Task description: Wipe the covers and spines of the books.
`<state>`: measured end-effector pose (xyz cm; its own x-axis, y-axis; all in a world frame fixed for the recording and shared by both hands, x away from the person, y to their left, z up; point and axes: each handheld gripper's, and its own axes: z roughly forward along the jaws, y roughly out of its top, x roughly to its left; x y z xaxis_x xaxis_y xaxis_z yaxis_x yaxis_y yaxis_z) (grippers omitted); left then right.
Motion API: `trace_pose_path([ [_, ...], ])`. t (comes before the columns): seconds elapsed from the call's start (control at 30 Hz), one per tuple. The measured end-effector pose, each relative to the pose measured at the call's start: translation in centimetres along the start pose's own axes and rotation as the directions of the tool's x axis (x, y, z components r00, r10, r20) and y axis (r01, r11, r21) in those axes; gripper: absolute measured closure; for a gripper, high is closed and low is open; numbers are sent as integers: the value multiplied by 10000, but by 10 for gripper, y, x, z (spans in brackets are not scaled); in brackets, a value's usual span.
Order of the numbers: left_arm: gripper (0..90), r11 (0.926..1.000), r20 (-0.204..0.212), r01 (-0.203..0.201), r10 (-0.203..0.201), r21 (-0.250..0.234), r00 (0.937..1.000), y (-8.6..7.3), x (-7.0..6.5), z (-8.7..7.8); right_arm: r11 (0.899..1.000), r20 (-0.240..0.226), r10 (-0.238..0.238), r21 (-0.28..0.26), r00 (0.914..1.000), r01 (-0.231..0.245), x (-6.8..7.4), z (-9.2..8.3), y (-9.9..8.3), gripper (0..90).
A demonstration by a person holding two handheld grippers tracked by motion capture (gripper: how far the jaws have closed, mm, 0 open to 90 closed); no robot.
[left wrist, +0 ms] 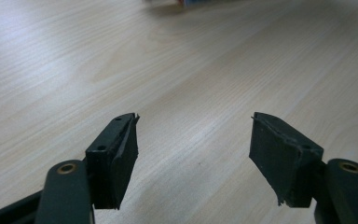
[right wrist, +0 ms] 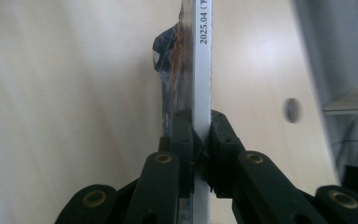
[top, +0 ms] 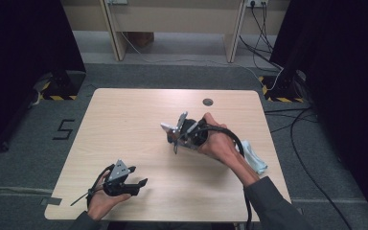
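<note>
Right gripper view looks along the right gripper (right wrist: 200, 135), whose two black jaws are pinched hard on the bottom edge of a thin packet (right wrist: 201, 70). The packet stands edge-on straight ahead of the jaws, its pale seam printed with a date and a dark picture on the face to one side. Beyond it lies the light wooden table (right wrist: 65, 93), with a small round hole (right wrist: 292, 110) off to the side of the jaws.

From the high view, the right gripper (top: 176, 139) is held up over the middle of the table (top: 124, 120) in the person's right hand (top: 218, 141), with the packet (top: 168, 128) sticking out from its tip. Just behind that forearm, at the table's edge, lies a pale blue cloth (top: 255, 158).

The left gripper (left wrist: 193, 154) stands open with only bare wood between its pads. In the high view it sits low near the front corner (top: 136, 179), well apart from the packet.
</note>
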<state>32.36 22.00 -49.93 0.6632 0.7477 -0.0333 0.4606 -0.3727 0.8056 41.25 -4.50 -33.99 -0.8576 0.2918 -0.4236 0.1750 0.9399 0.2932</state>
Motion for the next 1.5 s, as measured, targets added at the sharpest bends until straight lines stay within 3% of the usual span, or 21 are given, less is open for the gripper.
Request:
trace_pose_path([
  [0.03, 311, 10000, 9, 32, -32, 39, 10000, 0, 1, 0, 9993, -454, 252, -263, 9987, -264, 5, 2, 0, 831],
  [0.07, 309, 9999, -17, 102, -102, 58, 9999, -1, 2, 0, 9993, -646, 170, -334, 9978, -191, 10, 2, 1, 832],
  [0.13, 301, 9996, -53, 216, -215, 187, 9998, -3, 4, 1, 9996, -721, -72, -295, 9974, 51, 22, 3, 1, 830],
  [0.17, 298, 9995, -48, 226, -225, 214, 9997, -3, 4, 1, 9996, -972, -216, -195, 9950, 198, 30, 4, 1, 830],
  [0.3, 298, 9996, -113, 203, -201, 216, 9997, -4, 6, 2, 9991, -1277, -402, 83, 9910, 416, 47, 11, -2, 830],
  [0.4, 298, 9994, -164, 122, -117, 318, 9998, -4, 6, 2, 9999, -2044, -111, -140, 9788, 85, 53, 24, -9, 831],
  [0.47, 297, 9991, -157, 222, -216, 356, 9996, -4, 7, 3, 9997, -2177, -250, -97, 9757, 235, 61, 32, -12, 831],
  [0.63, 292, 9976, -280, 542, -531, 419, 9982, -5, 11, 2, 9998, -2599, 21, -172, 9656, -68, 74, 50, -21, 824],
  [0.77, 292, 9960, -360, 770, -754, 449, 9965, -6, 15, 2, 9996, -2860, -82, -271, 9582, 4, 86, 59, -28, 800],
  [0.93, 291, 9945, -406, 940, -921, 456, 9949, -5, 18, 2, 9970, -3129, 379, -517, 9490, -569, 92, 62, -36, 747],
  [1.07, 292, 9935, -394, 1040, -1022, 457, 9940, -5, 19, 2, 9925, -3612, 694, -690, 9299, -1009, 95, 63, -43, 706],
  [1.17, 292, 9927, -380, 1122, -1105, 436, 9931, -4, 19, 3, 9801, -4200, 1199, -942, 8995, -1746, 95, 62, -49, 706],
  [1.33, 296, 9909, -182, 1277, -1270, 436, 9917, -3, 18, 5, 9517, -4087, 1998, -1354, 8905, -2757, 85, 53, -66, 655],
  [1.4, 300, 9909, -22, 1274, -1274, 426, 9918, -2, 16, 7, 9440, -3504, 2394, -1342, 9055, -3015, 81, 52, -79, 626],
  [1.43, 301, 9905, 44, 1302, -1305, 435, 9914, -1, 15, 8, 9370, -3138, 2745, -1253, 9090, -3262, 79, 54, -86, 597],
  [1.47, 305, 9907, 135, 1289, -1296, 440, 9915, -1, 14, 10, 9240, -2789, 3218, -1159, 9048, -3644, 76, 56, -95, 568],
  [1.5, 316, 9911, 215, 1256, -1266, 437, 9917, 0, 13, 12, 9079, -2471, 3727, -1023, 8945, -4065, 74, 58, -104, 551],
])
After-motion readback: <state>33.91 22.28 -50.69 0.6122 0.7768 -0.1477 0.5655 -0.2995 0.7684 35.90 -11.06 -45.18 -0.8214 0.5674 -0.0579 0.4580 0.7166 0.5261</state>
